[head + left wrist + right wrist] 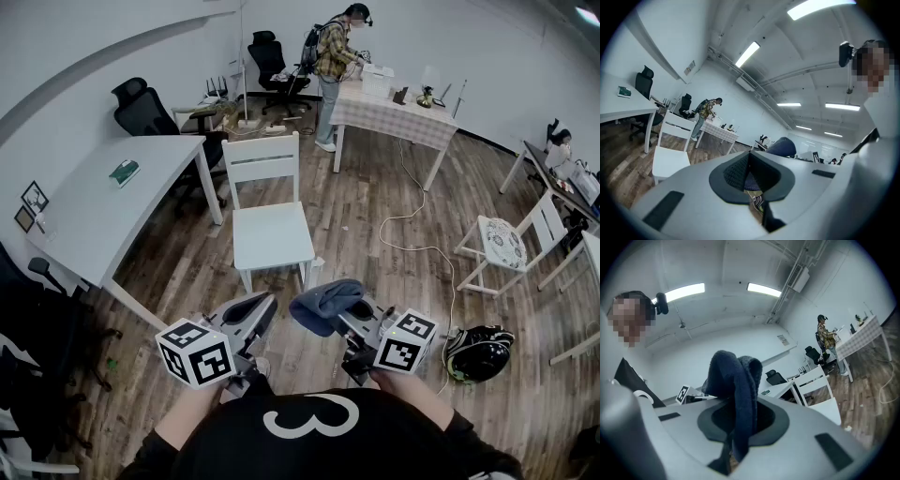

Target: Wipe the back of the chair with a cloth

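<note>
Right hand-held gripper is clenched on the dark blue cloth, pinching a fold so the rest bunches up above the jaws in a soft lump. Left hand-held gripper has its jaws pressed together with nothing between them. Both hang close to the person's body, and the white chair stands well apart on the wood floor, farther out and a little left, just right of the white desk.

The cloth looks light, thick and floppy. It should mould itself around the slats of the chair back but won't push stiffly on its own, so a deep bite on the bunched middle seems the safest hold. The painted chair looks rigid but light, and firm rubbing could make it slide. The free gripper could steady the top rail.
</note>
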`<action>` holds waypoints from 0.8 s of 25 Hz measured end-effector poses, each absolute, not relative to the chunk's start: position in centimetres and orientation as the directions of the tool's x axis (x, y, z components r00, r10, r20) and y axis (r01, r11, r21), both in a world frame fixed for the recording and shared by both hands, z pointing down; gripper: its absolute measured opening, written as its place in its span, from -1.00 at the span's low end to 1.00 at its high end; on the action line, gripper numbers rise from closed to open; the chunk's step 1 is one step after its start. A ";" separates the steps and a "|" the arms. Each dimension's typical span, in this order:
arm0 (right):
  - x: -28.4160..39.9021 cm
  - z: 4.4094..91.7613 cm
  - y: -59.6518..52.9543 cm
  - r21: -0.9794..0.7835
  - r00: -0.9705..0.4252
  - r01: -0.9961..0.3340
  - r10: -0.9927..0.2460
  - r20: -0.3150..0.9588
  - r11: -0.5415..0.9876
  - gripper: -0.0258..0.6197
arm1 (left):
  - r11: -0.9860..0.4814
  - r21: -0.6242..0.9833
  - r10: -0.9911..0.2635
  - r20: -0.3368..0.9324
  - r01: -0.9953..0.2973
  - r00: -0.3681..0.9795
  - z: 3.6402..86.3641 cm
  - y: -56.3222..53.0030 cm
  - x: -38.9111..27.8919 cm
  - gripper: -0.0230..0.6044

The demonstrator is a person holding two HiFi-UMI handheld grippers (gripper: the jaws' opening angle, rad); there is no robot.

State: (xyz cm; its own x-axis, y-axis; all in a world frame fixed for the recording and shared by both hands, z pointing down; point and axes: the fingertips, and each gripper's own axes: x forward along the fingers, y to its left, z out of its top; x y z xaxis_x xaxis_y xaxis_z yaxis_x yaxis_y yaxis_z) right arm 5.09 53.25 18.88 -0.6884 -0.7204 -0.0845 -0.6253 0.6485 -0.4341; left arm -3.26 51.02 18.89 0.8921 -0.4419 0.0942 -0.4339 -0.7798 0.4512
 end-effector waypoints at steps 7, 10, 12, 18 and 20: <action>5.8 18.7 53.2 -0.431 -0.683 -0.630 -0.725 -0.089 0.646 -0.77 | -0.785 0.443 -0.440 0.094 -0.433 0.893 18.6 50.9 -2.6 -0.88; 6.1 18.9 53.4 -0.436 -0.678 -0.632 -0.729 -0.090 0.641 -0.77 | -0.781 0.443 -0.445 0.099 -0.440 0.890 18.8 51.0 -2.6 -0.88; 6.4 19.2 53.4 -0.442 -0.676 -0.630 -0.731 -0.091 0.638 -0.77 | -0.776 0.448 -0.449 0.103 -0.444 0.888 19.1 50.9 -2.6 -0.88; 7.0 20.4 51.6 -0.473 -0.668 -0.628 -0.740 -0.080 0.618 -0.76 | -0.768 0.463 -0.441 0.120 -0.443 0.889 20.4 49.4 -2.3 -0.88; 6.9 21.1 50.3 -0.484 -0.667 -0.627 -0.742 -0.070 0.610 -0.76 | -0.760 0.474 -0.440 0.127 -0.444 0.889 21.2 48.1 -2.4 -0.88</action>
State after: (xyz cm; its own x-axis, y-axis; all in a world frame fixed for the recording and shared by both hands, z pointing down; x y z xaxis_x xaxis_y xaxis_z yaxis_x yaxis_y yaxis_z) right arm 6.94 50.31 21.06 -0.6671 -0.7416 -0.0701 -0.6275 0.6102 -0.4837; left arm -2.45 48.10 21.15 0.8888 -0.4402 0.1271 -0.4444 -0.7604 0.4737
